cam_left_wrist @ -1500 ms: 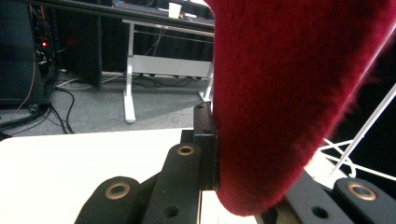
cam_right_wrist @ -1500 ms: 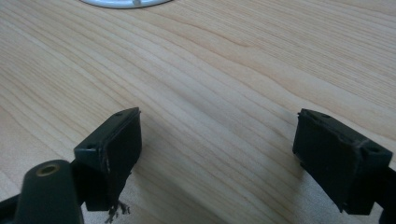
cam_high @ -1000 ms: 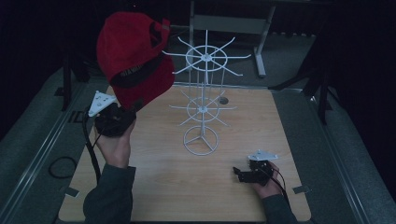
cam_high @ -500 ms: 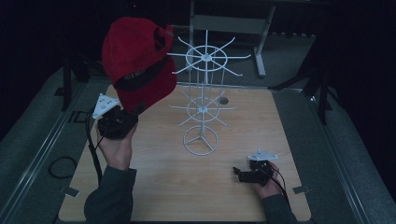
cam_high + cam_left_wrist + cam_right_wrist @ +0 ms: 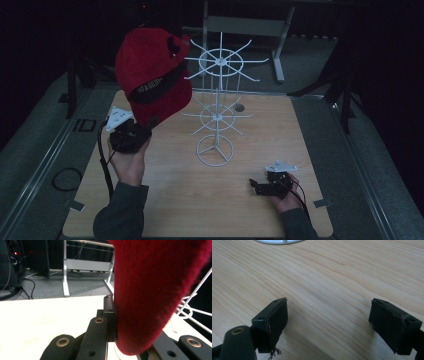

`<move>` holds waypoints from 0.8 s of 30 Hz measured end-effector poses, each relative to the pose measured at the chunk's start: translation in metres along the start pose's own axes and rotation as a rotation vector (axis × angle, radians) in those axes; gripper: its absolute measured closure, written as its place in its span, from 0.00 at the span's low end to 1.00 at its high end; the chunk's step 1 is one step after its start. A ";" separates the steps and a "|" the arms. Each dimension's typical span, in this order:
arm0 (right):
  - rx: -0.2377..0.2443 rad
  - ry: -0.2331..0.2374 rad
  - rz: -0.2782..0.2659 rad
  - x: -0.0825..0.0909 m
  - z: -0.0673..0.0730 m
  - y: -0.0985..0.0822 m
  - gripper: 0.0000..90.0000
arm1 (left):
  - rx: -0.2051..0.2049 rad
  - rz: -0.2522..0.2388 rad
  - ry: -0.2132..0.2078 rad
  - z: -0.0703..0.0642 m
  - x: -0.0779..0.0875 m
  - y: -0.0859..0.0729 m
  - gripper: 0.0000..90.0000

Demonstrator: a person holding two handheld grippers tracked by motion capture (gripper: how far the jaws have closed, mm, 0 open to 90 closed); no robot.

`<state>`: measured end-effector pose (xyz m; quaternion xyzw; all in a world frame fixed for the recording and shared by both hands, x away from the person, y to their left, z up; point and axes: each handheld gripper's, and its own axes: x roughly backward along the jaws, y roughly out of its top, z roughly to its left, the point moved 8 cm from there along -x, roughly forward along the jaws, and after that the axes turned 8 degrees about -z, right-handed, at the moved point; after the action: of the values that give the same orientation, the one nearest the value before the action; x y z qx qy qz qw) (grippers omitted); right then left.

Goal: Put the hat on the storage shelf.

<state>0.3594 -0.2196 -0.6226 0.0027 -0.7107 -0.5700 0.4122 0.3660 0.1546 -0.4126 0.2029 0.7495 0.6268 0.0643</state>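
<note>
A red cap (image 5: 150, 75) with a black band is held up above the table's left side, its crown close to the left arms of a white wire rack (image 5: 217, 107). My left gripper (image 5: 142, 127) is shut on the cap's lower edge. In the left gripper view the cap (image 5: 155, 290) is pinched between the jaws of that gripper (image 5: 120, 325), and the rack's wires (image 5: 190, 312) show at the right. My right gripper (image 5: 257, 187) rests on the table at the front right, open and holding nothing. In the right gripper view its jaws (image 5: 329, 322) stand wide apart over bare wood.
The wooden table (image 5: 310, 150) has grey mats on both sides. A black cable loop (image 5: 65, 178) lies on the left mat. A metal frame (image 5: 245, 25) stands behind the table. The rack's round base (image 5: 277, 241) lies just beyond the right gripper.
My left gripper has carried the cap slightly to the right, closer to the rack. The right gripper has stayed put.
</note>
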 end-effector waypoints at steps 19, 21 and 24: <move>0.001 0.000 -0.001 0.000 0.000 0.000 0.17 | -0.011 0.080 -0.013 0.000 -0.011 -0.040 0.95; 0.000 0.000 -0.001 0.000 0.000 0.000 0.17 | -0.010 0.088 -0.013 0.000 -0.011 -0.044 0.95; 0.000 0.001 -0.002 0.000 0.000 0.000 0.17 | -0.013 0.102 -0.012 0.000 -0.012 -0.051 0.95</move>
<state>0.3595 -0.2194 -0.6227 0.0038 -0.7105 -0.5706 0.4119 0.3658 0.1432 -0.4635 0.2442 0.7337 0.6330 0.0380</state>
